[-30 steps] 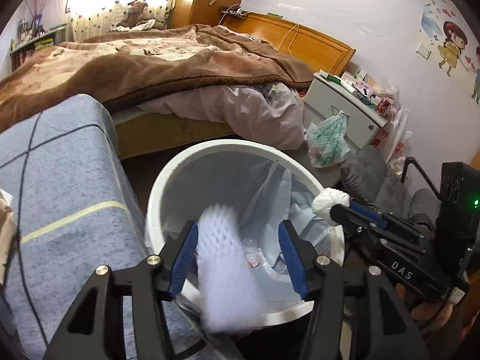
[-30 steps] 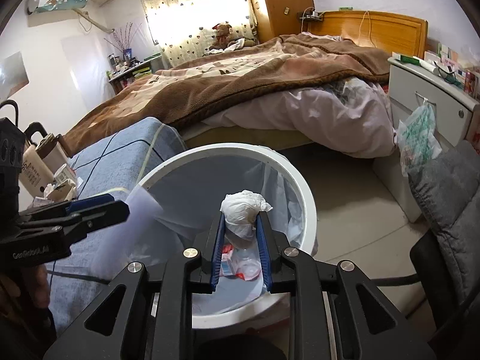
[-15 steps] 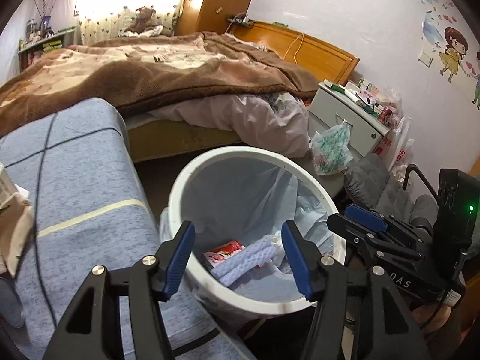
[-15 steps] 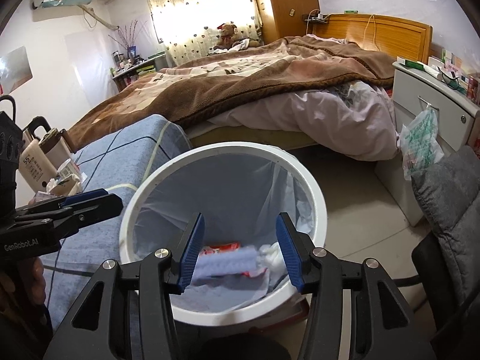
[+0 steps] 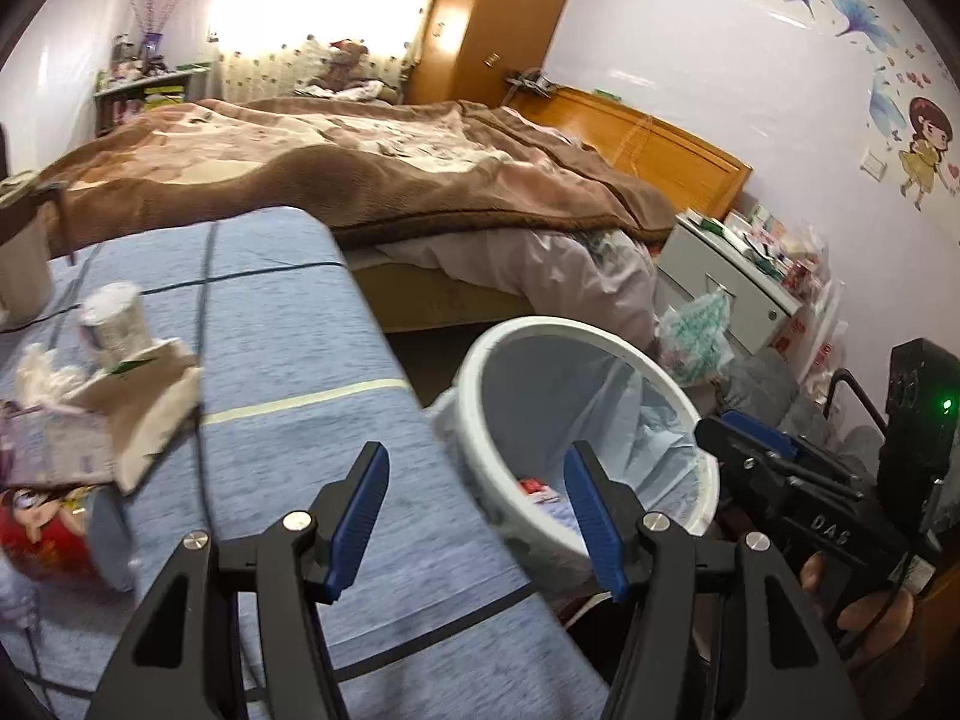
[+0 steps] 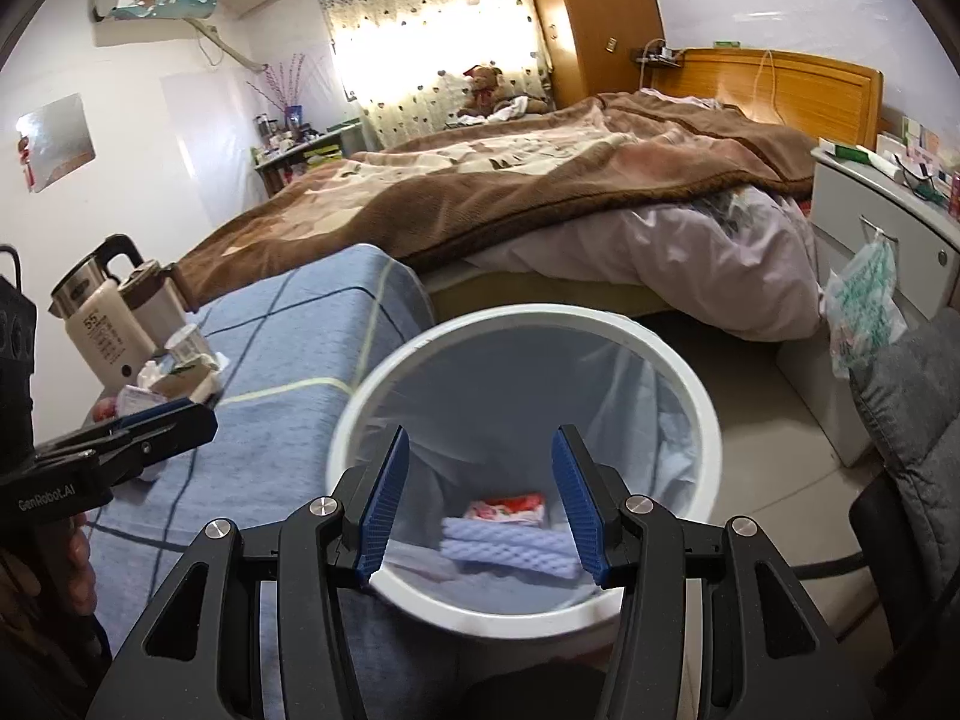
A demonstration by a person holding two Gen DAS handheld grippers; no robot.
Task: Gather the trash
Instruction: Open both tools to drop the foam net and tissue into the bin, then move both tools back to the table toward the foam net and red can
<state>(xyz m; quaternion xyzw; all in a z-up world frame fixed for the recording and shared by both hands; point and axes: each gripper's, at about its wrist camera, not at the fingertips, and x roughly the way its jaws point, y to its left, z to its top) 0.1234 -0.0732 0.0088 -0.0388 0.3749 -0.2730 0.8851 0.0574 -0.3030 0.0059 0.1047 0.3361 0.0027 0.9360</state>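
Observation:
A white trash bin (image 6: 690,360) with a pale blue liner stands on the floor beside a blue-covered table (image 5: 270,360). Inside lie a white foam net (image 6: 510,546) and a red-and-white wrapper (image 6: 510,505). My right gripper (image 6: 483,498) is open and empty above the bin's near rim. My left gripper (image 5: 474,516) is open and empty over the table's right edge, with the bin (image 5: 576,330) to its right. More trash sits on the table at the left: a paper cup (image 5: 114,324), crumpled tissue (image 5: 42,372), a torn carton (image 5: 138,414) and a red packet (image 5: 42,528).
A bed with a brown blanket (image 6: 510,180) fills the back. A grey nightstand (image 6: 876,222) with a hanging plastic bag (image 6: 864,306) stands at the right, a grey chair (image 6: 912,408) in front of it. A kettle (image 6: 102,312) stands on the table's far left.
My left gripper dropped the foam net into the bin, then swung left over the table. My right gripper opened and dropped the white tissue ball into the bin.

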